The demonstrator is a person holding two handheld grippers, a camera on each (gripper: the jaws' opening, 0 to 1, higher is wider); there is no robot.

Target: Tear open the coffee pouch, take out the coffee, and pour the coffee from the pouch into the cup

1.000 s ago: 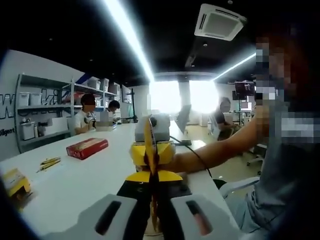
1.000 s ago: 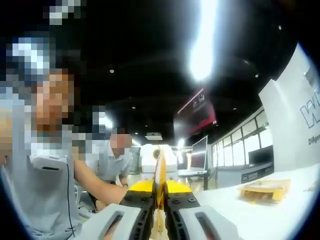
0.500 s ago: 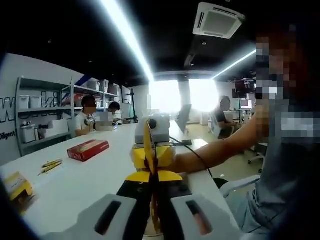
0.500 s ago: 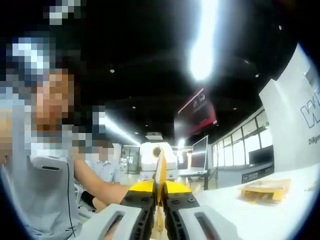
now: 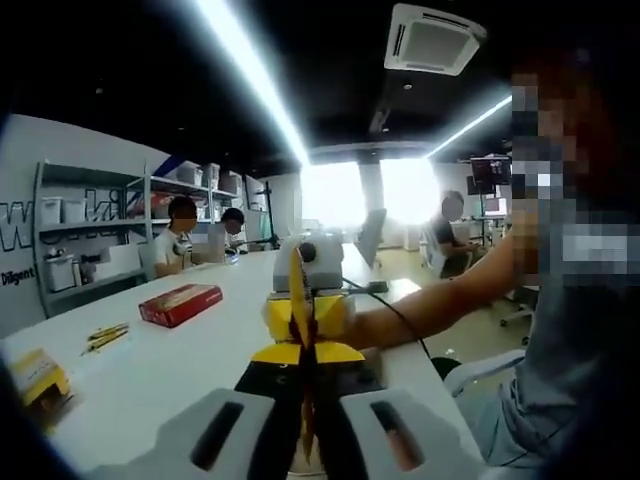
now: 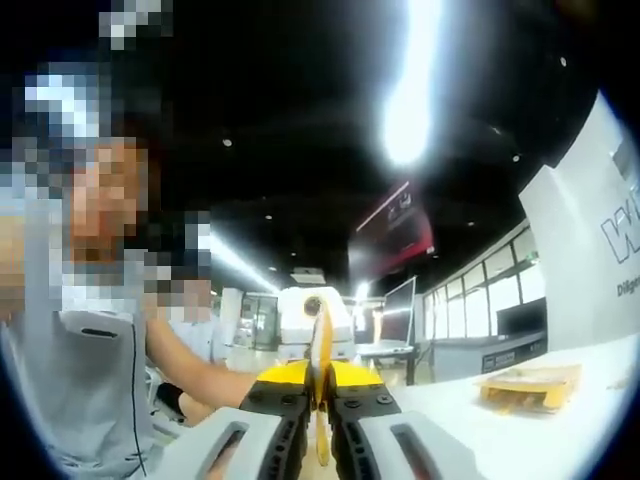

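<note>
Coffee pouch [image 5: 299,300] edge-on between claws, print unreadable; bottom edge cut off

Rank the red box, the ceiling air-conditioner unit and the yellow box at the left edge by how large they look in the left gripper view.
1. Ceiling air-conditioner unit, largest.
2. Red box on the white table.
3. Yellow box, smallest, though partly cut off by the view's edge.

Fisheye distortion and differing distances make this apparent size only, not true size.

Both grippers [image 5: 305,400] pinch the yellow coffee pouch [image 5: 299,300] above the white table [image 5: 180,350].
</note>
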